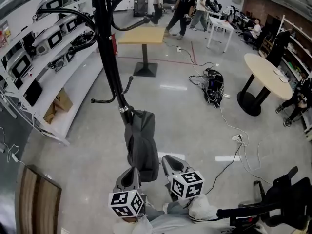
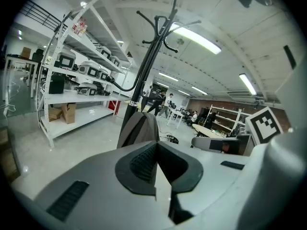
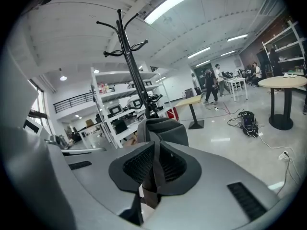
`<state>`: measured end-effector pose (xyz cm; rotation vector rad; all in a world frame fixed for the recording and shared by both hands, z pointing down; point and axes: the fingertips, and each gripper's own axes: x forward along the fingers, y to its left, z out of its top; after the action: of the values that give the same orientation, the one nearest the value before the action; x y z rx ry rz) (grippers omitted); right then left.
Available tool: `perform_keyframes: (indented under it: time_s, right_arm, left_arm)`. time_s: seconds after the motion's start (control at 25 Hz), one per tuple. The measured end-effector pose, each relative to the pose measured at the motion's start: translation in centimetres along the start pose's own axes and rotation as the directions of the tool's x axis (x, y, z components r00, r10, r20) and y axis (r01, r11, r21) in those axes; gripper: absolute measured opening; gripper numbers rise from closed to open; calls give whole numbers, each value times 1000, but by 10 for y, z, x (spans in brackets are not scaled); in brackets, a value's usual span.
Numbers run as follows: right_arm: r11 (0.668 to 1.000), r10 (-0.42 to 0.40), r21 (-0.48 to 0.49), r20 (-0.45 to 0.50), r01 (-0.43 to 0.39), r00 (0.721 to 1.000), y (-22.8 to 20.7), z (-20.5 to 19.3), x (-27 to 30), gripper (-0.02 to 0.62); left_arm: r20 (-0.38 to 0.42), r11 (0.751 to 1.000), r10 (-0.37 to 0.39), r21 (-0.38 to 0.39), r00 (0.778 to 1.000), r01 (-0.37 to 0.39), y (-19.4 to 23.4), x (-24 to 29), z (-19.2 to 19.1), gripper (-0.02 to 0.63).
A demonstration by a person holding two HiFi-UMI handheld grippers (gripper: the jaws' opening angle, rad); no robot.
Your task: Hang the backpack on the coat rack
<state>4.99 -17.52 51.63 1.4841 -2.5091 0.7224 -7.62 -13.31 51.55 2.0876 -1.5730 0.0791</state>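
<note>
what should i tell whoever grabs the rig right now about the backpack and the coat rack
Right tool: shut on a backpack strap.
Left tool: jaws together, nothing clearly held.
Backpack: upright against the pole of the coat rack, just ahead of both tools, its top just under the low hooks.
Done: strap gripped. I can't tell whether the bag hangs from anything.
Left: probably lift it by the strap, loop the strap over a hook, let go and check that it holds.
</note>
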Motion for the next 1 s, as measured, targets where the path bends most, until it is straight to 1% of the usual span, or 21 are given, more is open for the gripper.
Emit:
perform_keyframes:
  time_s: [0.2, 0.32, 0.4, 0.52, 0.64, 0.8, 0.88, 1.0]
  right_arm:
    - [998, 67, 1, -39, -67, 997, -2, -16, -26, 40]
    - [993, 118, 6, -43, -118, 992, 2, -24, -40, 40]
    - [991, 137, 4, -43, -137, 990, 3, -26, -49, 40]
    - [988, 152, 0, -50, -152, 987, 4, -27, -58, 40]
    - [987, 161, -4, -49, -161, 986, 10, -26, -60, 40]
    - [984, 176, -11, -29, -176, 984, 25, -24, -58, 40]
    - [983, 183, -12, -37, -184, 982, 35, -27, -58, 40]
    - [981, 186, -47, -47, -188, 982, 43, -31, -59, 40]
  left_arm:
    - [15, 999, 46, -3, 999, -46, -27, -21, -16, 3]
    - [25, 997, 72, -6, 997, -72, -38, -33, -25, 3]
    - [27, 997, 82, -7, 996, -81, -45, -39, -30, 3]
    - [28, 996, 88, -1, 996, -88, -55, -47, -31, 3]
    - [31, 996, 90, 20, 995, -91, -62, -55, -28, 3]
    - [39, 995, 88, 43, 995, -90, -59, -62, -25, 3]
    - [35, 995, 88, 45, 995, -90, -55, -64, -23, 3]
    - [49, 995, 87, 49, 995, -90, -52, -69, -19, 3]
